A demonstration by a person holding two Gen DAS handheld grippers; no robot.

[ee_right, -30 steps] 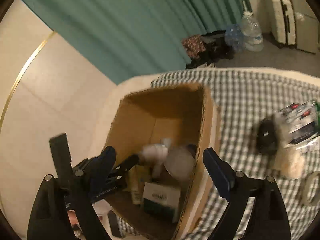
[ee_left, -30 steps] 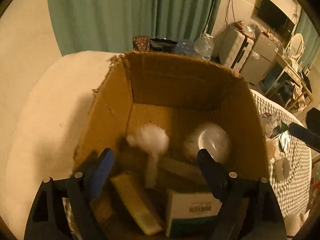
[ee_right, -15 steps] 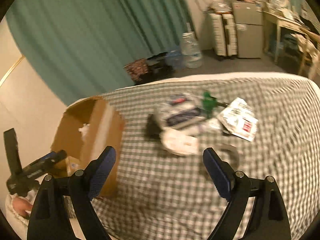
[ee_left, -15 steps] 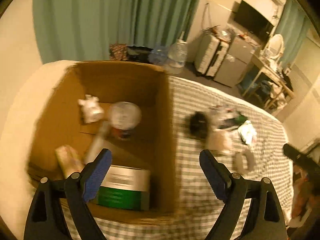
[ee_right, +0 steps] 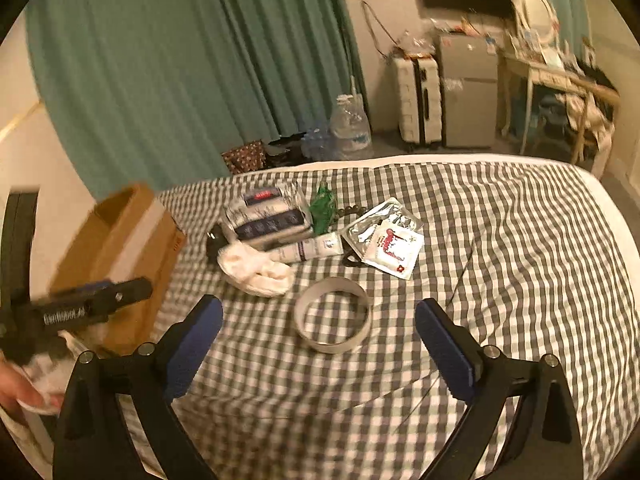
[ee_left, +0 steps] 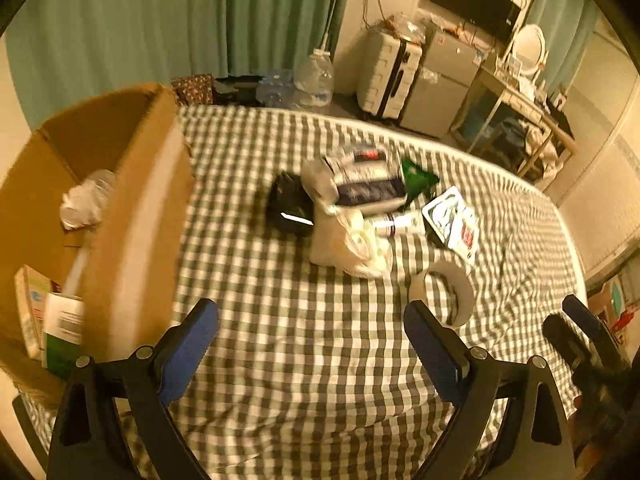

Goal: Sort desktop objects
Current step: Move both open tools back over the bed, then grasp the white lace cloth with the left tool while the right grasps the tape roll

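Now my right claw (ee_right: 318,328) gapes wide and empty above the tape ring (ee_right: 333,314); I should straddle one wall, pinch firmly, then carry it to the box (ee_right: 120,256)

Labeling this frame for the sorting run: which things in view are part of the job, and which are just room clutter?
Part of the job:
- cardboard box
- tape roll
- white cloth
- tube
- foil packets
- black pouch
- left gripper, open
- right gripper, open

Just lying about:
- suitcase
- water jug
- curtain
- mirror
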